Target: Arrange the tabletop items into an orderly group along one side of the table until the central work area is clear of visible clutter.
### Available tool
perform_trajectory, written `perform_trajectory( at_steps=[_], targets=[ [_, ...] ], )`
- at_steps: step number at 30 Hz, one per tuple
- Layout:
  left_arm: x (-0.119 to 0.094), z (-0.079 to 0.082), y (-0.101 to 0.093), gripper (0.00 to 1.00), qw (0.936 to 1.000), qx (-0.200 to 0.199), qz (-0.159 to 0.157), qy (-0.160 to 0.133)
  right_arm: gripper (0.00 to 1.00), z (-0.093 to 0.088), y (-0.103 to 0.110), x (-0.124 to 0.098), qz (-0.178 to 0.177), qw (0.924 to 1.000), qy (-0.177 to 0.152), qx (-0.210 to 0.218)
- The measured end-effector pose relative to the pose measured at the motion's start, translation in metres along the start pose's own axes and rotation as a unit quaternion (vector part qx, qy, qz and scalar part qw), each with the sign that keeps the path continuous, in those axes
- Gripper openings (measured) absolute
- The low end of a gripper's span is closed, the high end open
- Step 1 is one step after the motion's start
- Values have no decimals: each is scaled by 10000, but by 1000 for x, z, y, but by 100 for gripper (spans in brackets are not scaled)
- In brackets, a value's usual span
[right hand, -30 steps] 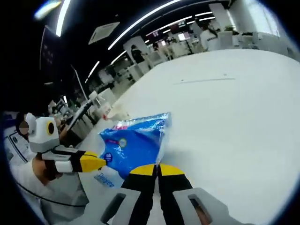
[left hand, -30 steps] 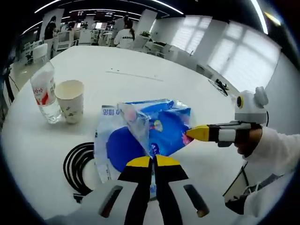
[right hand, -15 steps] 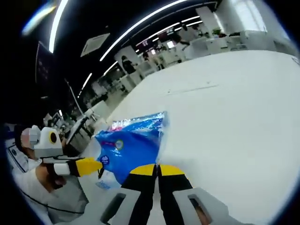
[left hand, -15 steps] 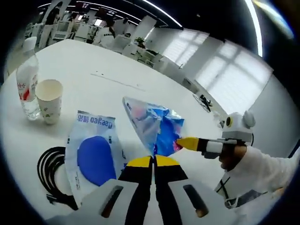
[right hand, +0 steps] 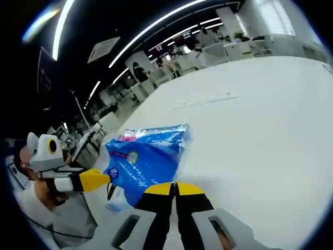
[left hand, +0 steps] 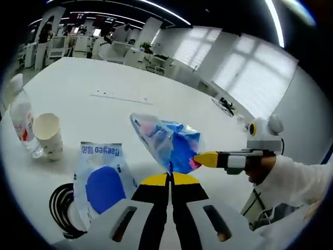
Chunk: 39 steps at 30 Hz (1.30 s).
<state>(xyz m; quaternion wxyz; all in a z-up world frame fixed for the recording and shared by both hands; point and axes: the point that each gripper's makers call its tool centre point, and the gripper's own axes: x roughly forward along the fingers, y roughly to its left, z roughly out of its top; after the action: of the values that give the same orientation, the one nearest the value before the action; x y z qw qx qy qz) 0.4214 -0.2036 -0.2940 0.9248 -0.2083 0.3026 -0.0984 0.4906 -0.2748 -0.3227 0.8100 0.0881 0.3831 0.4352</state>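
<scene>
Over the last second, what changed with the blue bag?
Both grippers, left and right, kept hold of the blue bag and lifted it clear of the flat white-and-blue packet it overlapped. Packet, paper cup, water bottle and coiled cable stayed put.

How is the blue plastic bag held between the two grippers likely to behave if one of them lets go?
The blue plastic bag looks thin and crinkled, so it would probably flop and hang limp. It seems light, since the left gripper and right gripper lift it by its edges.

Yellow-tipped black jaws, white sleeve (left hand: 296,182)
</scene>
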Motion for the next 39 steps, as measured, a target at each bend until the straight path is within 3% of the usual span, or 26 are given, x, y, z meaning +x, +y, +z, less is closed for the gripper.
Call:
perform_trajectory(
  at_steps=[8, 11, 15, 18, 22, 25, 39],
  targets=[
    [25, 10, -22, 0, 9996, 68, -212, 182, 0, 10, -28, -14, -311, 9992, -168, 191],
    [36, 6, -28, 0, 9967, 595, -200, 519, 0, 15, -37, -21, -392, 9985, -250, 273],
    [50, 13, -34, 0, 9975, 448, -269, 482, 0, 26, -57, -30, -525, 9969, -408, 428],
    [56, 14, -35, 0, 9976, 374, -289, 514, 0, 28, -59, -31, -565, 9966, -431, 426],
    [65, 9, -35, 0, 9958, 550, -252, 690, 0, 29, -67, -30, -612, 9966, -400, 387],
    [75, 0, -26, 0, 9953, 470, -195, 828, 0, 24, -69, -27, -630, 9967, -320, 399],
    [100, -29, -24, 0, 9916, 266, -152, 1255, 0, 2, -94, -13, -731, 9965, 118, 394]
  ],
)
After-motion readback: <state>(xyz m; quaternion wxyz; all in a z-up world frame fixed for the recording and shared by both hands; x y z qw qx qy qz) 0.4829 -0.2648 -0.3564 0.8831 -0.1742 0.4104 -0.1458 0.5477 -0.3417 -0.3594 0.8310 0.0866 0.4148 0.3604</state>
